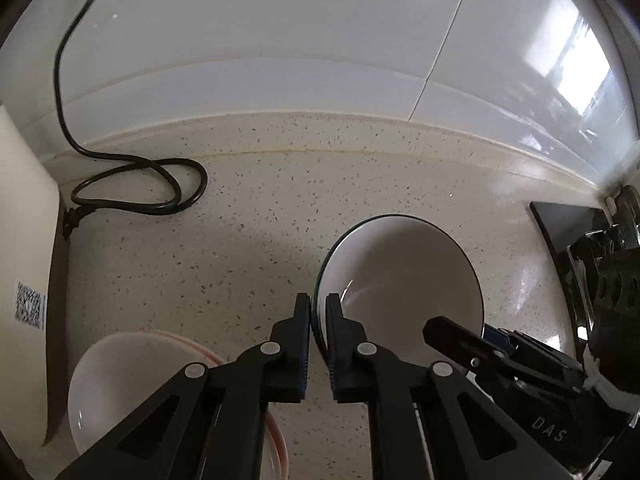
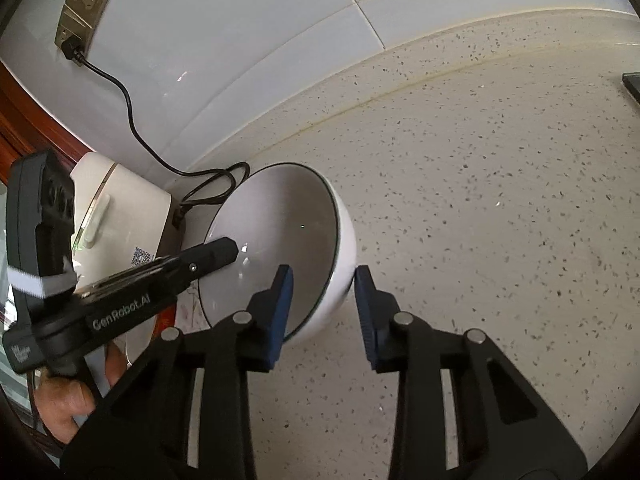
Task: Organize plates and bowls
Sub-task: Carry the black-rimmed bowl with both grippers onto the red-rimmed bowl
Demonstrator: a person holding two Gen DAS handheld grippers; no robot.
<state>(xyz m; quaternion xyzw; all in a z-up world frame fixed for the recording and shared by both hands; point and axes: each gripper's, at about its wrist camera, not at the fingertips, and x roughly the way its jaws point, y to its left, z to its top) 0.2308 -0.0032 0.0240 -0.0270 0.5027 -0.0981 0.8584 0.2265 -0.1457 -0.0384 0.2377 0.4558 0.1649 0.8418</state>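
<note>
Left gripper (image 1: 318, 320) is closed on the near-left rim of the dark-rimmed white bowl (image 1: 404, 276), which is tilted above the speckled countertop (image 1: 240, 248). Right gripper (image 2: 323, 300) stands wide, its fingers straddling the bowl's near wall, contact not discernible. Pink-rimmed white bowl (image 1: 120, 384) sits near left, beside the cream appliance (image 1: 24, 264). Black cable (image 1: 148, 188) lies coiled at far left.
</note>
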